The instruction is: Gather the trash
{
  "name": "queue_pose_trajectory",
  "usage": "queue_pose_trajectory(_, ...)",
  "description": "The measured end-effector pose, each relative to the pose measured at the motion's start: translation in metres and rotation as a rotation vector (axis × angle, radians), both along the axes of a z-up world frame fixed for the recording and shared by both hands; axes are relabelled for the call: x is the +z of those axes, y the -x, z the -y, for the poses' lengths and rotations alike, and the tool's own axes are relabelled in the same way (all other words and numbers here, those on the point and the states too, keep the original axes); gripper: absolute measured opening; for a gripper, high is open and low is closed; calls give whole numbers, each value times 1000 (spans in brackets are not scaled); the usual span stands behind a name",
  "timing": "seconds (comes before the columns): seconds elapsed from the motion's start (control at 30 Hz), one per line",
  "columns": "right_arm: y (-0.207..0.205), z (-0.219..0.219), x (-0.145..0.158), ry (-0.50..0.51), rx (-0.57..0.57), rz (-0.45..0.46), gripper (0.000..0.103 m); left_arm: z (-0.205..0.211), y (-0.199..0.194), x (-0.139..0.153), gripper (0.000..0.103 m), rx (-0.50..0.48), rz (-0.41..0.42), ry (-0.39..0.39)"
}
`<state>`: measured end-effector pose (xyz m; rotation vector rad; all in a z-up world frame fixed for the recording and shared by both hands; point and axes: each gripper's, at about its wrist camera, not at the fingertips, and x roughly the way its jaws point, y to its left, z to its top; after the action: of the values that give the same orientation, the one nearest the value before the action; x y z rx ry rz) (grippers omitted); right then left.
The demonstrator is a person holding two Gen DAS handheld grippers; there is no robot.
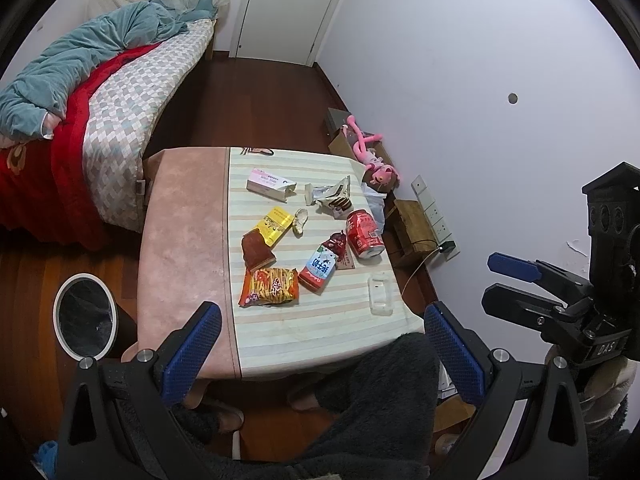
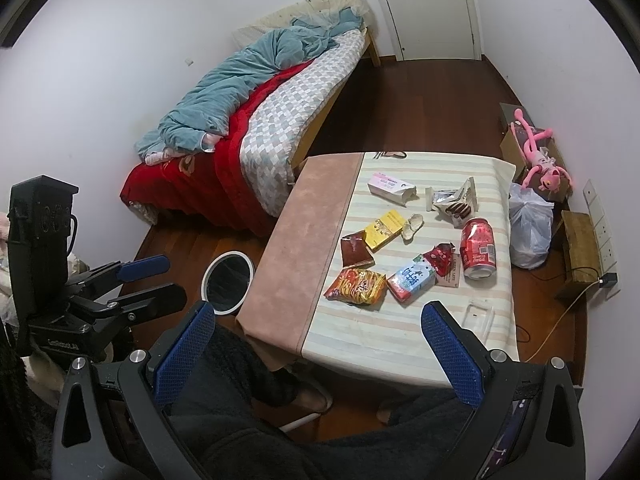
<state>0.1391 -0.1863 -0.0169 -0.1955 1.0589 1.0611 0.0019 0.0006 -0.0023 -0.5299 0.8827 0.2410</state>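
Note:
Trash lies on the striped cloth of the table point(image 1: 184, 248) point(image 2: 304, 240): a red can point(image 1: 365, 234) point(image 2: 478, 248) on its side, an orange snack bag point(image 1: 270, 287) point(image 2: 356, 286), a blue-white pouch point(image 1: 319, 268) point(image 2: 412, 278), a yellow box point(image 1: 274, 226), a brown wrapper point(image 1: 256, 250), a pink-white carton point(image 1: 269, 184) and a biscuit wrapper point(image 1: 334, 196). A round bin point(image 1: 86, 316) point(image 2: 227, 282) with a dark liner stands on the floor left of the table. My left gripper point(image 1: 324, 350) point(image 2: 148, 280) and right gripper point(image 2: 318, 354) point(image 1: 504, 284) hover open and empty before the table's near edge.
A bed point(image 1: 120, 92) with blankets runs along the left wall, with a door point(image 1: 288, 8) behind it. Right of the table are a pink plush toy point(image 2: 538, 160), a white plastic bag point(image 2: 528, 228), a wooden box point(image 2: 580, 248) and a power strip. The person's dark-clad legs point(image 1: 376, 400) are below the grippers.

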Motion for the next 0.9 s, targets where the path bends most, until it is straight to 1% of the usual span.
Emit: queue_pose_trajectory(0.9, 1, -2, -3, 5, 3, -8, 103, 0, 0, -4, 103, -4, -5, 0)
